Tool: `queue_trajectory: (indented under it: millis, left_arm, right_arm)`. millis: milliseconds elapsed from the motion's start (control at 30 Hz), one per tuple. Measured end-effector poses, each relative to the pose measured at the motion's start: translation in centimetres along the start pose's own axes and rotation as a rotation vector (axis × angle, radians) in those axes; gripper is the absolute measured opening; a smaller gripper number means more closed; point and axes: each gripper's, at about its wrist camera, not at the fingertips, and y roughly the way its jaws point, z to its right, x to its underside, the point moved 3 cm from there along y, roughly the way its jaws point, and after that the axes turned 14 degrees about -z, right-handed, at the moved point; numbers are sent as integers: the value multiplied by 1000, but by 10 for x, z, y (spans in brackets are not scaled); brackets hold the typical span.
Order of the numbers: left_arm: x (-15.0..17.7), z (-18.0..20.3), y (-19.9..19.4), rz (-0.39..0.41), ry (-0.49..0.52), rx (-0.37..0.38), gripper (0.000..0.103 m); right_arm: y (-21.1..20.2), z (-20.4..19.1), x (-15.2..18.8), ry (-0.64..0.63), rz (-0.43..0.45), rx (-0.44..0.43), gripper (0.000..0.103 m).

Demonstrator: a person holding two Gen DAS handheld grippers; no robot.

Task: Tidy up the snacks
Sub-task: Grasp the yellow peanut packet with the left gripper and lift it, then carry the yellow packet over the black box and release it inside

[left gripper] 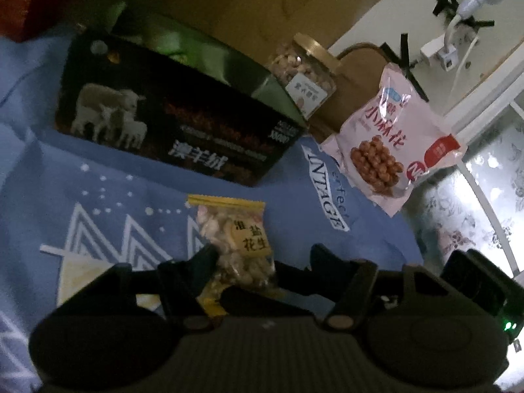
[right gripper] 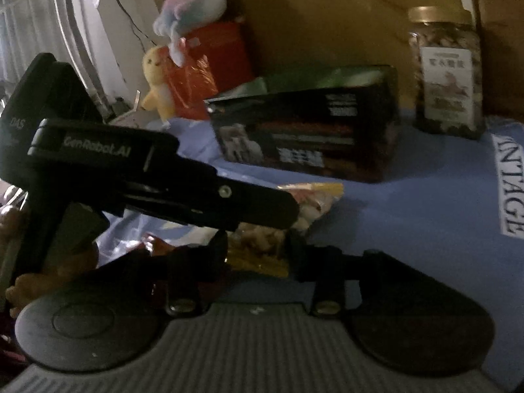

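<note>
1. The peanut bag (left gripper: 234, 245), a small clear packet with a yellow zip strip, lies on a blue cloth (left gripper: 366, 229) printed with white peaks and lettering, just in front of the black box.
2. The left hand-held gripper (left gripper: 262, 255) stands part-way open astride the bag. One finger (left gripper: 206, 257) touches the bag's side and the other stands clear of it.
3. In the right wrist view, the right hand-held gripper (right gripper: 257, 245) stands narrow, closed on the bag's lower end, which fills the gap between its fingers. The view is dark and blurred, and the left tool crosses over the bag from the left.
4. The black box (left gripper: 170, 121), printed with sheep, lies behind the bag with its green lid flap raised.
5. A nut jar (left gripper: 303, 72) with a gold lid stands just beside the box's far corner.
6. A pink snack bag (left gripper: 389, 144) lies at the cloth's edge, near the jar.
7. A yellow plush toy (right gripper: 157, 82) and an orange packet (right gripper: 190, 88) sit at the far left in the right wrist view.
</note>
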Motion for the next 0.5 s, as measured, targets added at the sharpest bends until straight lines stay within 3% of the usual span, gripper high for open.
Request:
queue_trajectory:
  millis: [167, 300, 500]
  left_arm:
    - [-9, 19, -37, 87, 35, 31, 63]
    - [-39, 40, -61, 158, 94, 20, 63]
    - [-99, 43, -43, 164, 97, 0, 63]
  right_arm:
    - [-19, -10, -13, -43, 99, -10, 41]
    - [-35, -13, -41, -85, 202, -8, 41]
    - [-29, 16, -87, -94, 248, 38, 41]
